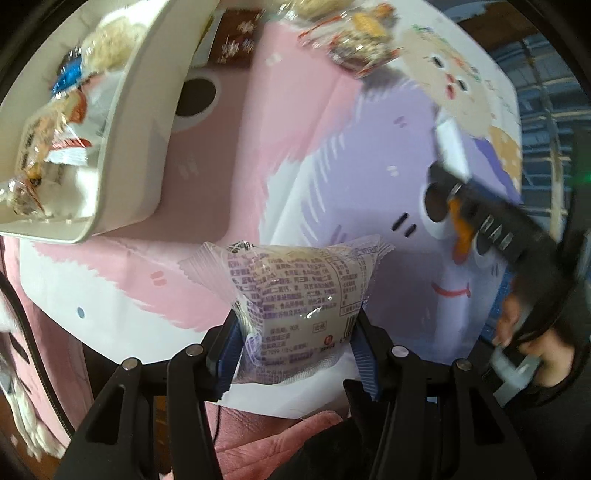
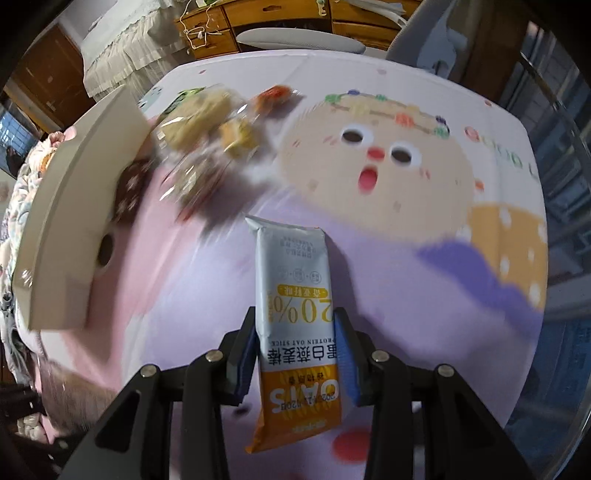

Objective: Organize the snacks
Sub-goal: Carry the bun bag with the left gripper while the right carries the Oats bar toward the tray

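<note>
My left gripper (image 1: 295, 336) is shut on a clear-wrapped bun snack (image 1: 295, 295) with purple print, held above the cartoon tablecloth. A white bin (image 1: 122, 147) with several wrapped snacks inside sits to the upper left. My right gripper (image 2: 295, 350) is shut on a white and orange oat bar (image 2: 295, 314), held above the cloth. The right gripper also shows in the left wrist view (image 1: 476, 221) at the right, with the bar in it. The bin's wall (image 2: 74, 221) is at the left of the right wrist view.
A loose pile of wrapped snacks (image 2: 210, 140) lies on the cloth beside the bin, also in the left wrist view (image 1: 354, 37). A brown packet (image 1: 236, 40) lies by the bin. A chair (image 2: 436, 29) and wooden furniture stand beyond the table's far edge.
</note>
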Demonstrator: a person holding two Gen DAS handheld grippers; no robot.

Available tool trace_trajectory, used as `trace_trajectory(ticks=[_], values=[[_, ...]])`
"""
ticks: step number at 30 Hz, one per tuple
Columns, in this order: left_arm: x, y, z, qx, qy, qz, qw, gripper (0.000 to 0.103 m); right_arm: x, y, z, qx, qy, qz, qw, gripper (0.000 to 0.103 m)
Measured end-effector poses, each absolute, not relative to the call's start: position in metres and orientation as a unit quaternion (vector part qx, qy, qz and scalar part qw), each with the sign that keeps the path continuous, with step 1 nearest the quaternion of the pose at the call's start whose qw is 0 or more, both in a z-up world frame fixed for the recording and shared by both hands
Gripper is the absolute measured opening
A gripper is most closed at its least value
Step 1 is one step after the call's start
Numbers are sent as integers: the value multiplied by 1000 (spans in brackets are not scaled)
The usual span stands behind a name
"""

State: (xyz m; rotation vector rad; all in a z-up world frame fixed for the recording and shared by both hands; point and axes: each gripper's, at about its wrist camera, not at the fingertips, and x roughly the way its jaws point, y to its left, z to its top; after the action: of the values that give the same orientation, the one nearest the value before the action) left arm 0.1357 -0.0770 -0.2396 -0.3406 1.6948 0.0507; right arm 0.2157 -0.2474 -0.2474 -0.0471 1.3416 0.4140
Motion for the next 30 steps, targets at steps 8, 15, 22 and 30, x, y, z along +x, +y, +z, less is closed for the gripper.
trace_trajectory(ticks=[8, 15, 22, 30], values=[[115, -72, -189, -148, 679, -3, 719, 53, 147, -242, -233, 10, 620, 208, 757, 39], [86, -30, -144, -160, 618, -7, 770, 53, 111, -229, -218, 54, 624, 247, 739, 39], [63, 8, -109, -145, 532, 4, 835, 53, 92, -207, -202, 65, 618, 283, 731, 39], [61, 67, -87, -121, 480, -18, 869, 53, 102, -169, -170, 69, 583, 284, 758, 39]])
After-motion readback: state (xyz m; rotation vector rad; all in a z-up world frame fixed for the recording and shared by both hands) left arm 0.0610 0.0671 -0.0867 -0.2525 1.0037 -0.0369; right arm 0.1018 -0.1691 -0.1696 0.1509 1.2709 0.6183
